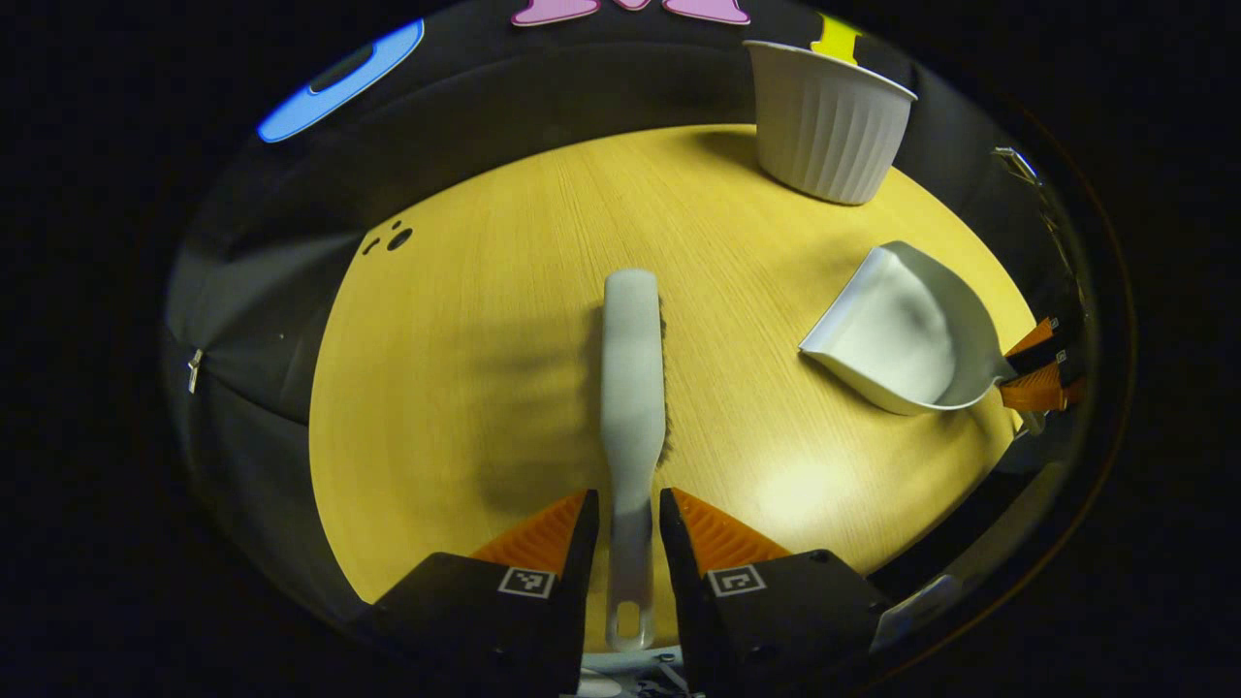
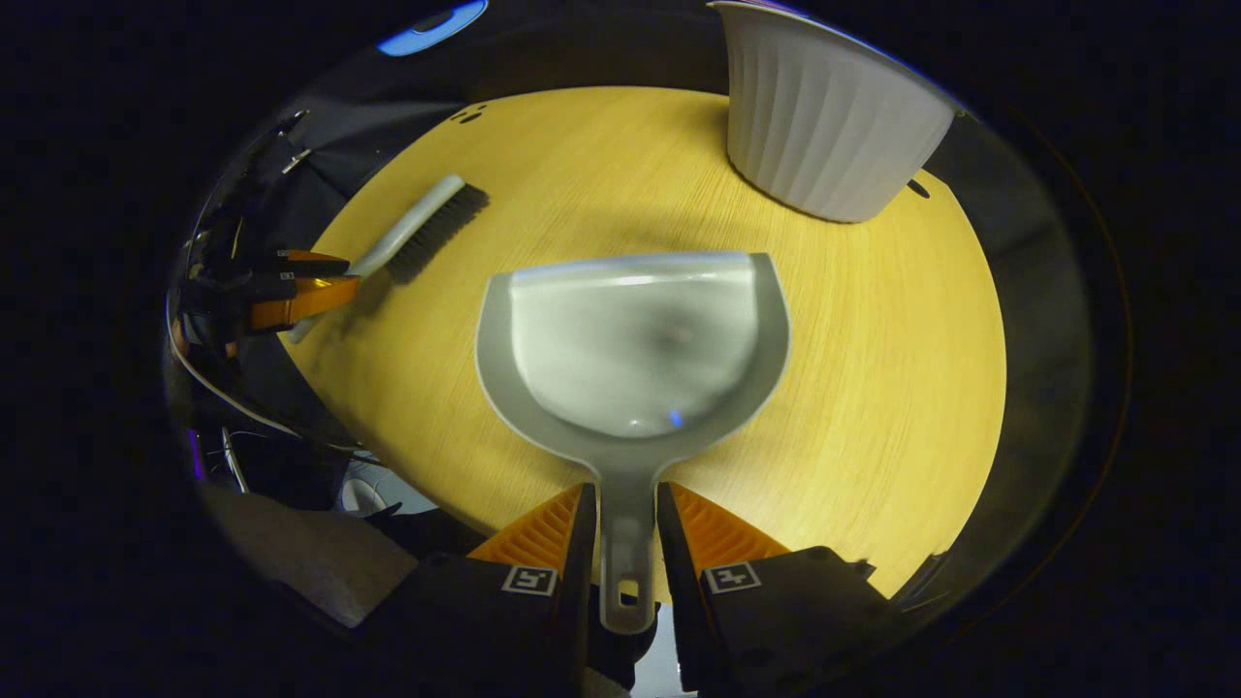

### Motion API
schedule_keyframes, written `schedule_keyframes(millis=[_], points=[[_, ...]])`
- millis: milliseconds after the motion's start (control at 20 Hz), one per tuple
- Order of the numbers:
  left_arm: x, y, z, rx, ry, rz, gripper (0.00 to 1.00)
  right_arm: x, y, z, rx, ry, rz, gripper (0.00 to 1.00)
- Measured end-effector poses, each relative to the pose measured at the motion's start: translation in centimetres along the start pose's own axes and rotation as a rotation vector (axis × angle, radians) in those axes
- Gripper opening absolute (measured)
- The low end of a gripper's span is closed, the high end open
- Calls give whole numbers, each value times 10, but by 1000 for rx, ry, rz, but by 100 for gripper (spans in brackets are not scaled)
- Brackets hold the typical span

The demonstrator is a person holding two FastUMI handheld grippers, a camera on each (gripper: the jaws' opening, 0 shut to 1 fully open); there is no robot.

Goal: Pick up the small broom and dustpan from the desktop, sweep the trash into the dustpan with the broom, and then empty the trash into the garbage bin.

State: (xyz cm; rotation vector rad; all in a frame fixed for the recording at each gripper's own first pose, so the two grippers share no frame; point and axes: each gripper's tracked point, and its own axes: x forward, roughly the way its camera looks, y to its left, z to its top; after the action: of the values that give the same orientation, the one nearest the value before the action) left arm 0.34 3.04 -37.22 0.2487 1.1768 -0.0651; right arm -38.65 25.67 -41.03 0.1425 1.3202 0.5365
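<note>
The left gripper view looks forward and down along its own fingers (image 1: 582, 543), close over the desk (image 1: 465, 388). The right gripper view does likewise above the desk (image 2: 873, 368). Both share the desktop and the white ribbed bin (image 1: 826, 121) (image 2: 824, 116) at upper right of the frame.

The table (image 1: 504, 320) looks like pale wood with fine straight grain and a soft sheen. The dustpan (image 2: 630, 339) and broom (image 1: 631, 388) handle appear smooth, slightly glossy plastic. The garbage bin (image 2: 824, 126) is ribbed, matt plastic.
</note>
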Motion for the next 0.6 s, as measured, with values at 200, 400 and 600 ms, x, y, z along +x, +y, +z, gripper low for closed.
schedule_keyframes(millis=[200,400,600], points=[[-38,6,30,0,-131,36,43,-51,5,30,-29,-165,5,40],[-88,2,89,-65,-350,29,43,-101,20,87,-52,-395,9,40],[-144,-7,151,-122,-566,-6,43,-155,31,144,-58,-647,-5,40]])
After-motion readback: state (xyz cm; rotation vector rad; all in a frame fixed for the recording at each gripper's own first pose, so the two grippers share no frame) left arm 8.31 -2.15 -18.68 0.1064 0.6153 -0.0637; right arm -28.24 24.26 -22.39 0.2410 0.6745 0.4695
